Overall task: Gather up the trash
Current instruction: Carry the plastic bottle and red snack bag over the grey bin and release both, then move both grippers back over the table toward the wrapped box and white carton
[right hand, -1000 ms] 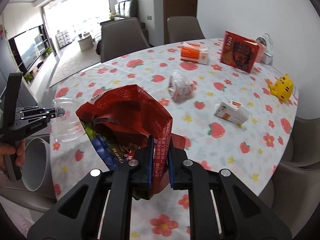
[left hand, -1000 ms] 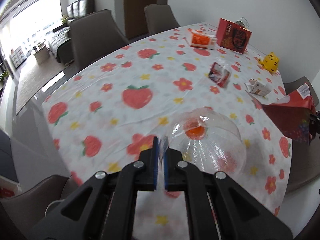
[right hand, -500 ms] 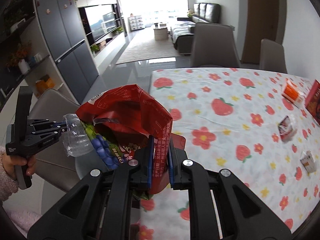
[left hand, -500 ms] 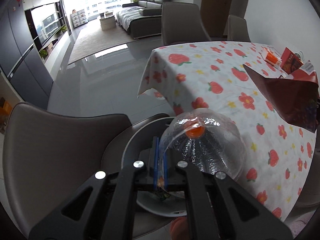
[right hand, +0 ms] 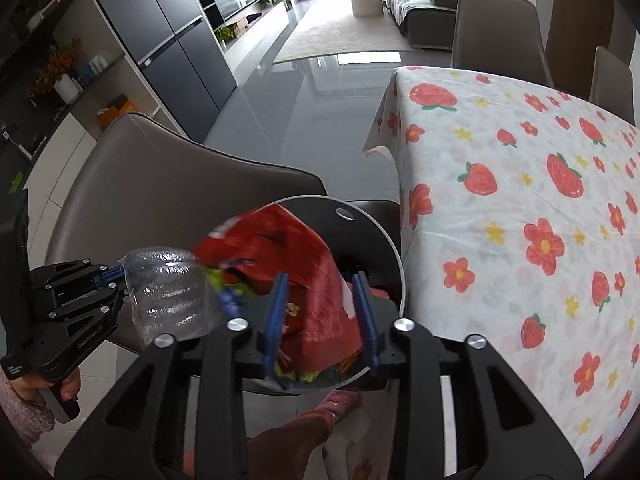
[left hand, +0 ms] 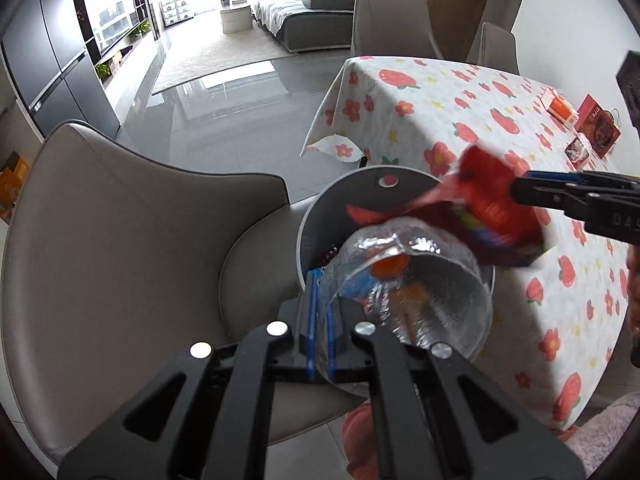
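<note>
A round grey trash bin (left hand: 320, 216) (right hand: 394, 248) stands on the floor between a grey chair and the table. My left gripper (left hand: 320, 280) (right hand: 116, 276) is shut on the rim of a clear crushed plastic bottle (left hand: 420, 292) (right hand: 168, 292) with an orange cap and holds it over the bin. My right gripper (right hand: 320, 280) (left hand: 516, 180) is open over the bin. A red snack bag (right hand: 292, 268) (left hand: 488, 216) hangs blurred between its fingers, loose above the bin's mouth.
The grey chair (left hand: 120, 240) (right hand: 172, 192) stands left of the bin. The table with a strawberry cloth (left hand: 460, 120) (right hand: 520, 220) is on the right. Far on it lie an orange box (left hand: 560, 109), a red box (left hand: 598, 126) and a wrapper (left hand: 578, 151).
Both grippers have come over the bin. My right gripper has opened and the red bag is slipping out of it. My left gripper still grips the bottle.
</note>
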A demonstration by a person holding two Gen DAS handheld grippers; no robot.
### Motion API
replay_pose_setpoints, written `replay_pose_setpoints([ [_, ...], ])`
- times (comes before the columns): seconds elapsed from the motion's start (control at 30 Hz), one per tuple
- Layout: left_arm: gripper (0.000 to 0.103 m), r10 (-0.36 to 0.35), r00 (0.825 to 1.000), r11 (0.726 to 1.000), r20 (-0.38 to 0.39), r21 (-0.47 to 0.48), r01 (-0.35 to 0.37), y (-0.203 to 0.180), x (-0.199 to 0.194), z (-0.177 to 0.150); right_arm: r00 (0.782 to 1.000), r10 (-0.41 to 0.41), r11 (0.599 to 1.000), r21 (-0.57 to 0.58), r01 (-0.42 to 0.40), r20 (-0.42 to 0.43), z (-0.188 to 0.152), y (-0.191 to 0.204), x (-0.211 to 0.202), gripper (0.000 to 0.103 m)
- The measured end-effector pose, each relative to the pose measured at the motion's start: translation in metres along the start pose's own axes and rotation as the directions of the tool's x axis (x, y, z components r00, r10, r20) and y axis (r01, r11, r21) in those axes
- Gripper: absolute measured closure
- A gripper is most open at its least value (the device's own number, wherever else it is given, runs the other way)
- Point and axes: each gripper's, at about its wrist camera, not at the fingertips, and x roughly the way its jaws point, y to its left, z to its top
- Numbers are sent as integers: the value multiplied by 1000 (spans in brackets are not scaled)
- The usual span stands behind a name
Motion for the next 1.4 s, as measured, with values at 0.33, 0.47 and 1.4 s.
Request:
replay_pose_setpoints([
  [0.33,98,-29,1000,999,1,44,29,-9,11,4,997,-40,998,48,37,65,-1,-25,-24,57],
  [0.47,95,-36,999,995,4,97,35,-22,15,11,994,-68,994,89,60,83,-10,-43,-39,52],
  [1.4,34,-209,971,887,113,440,140,-235,21,104,897,-398,858,424,290,192,-92,-218,-176,43],
])
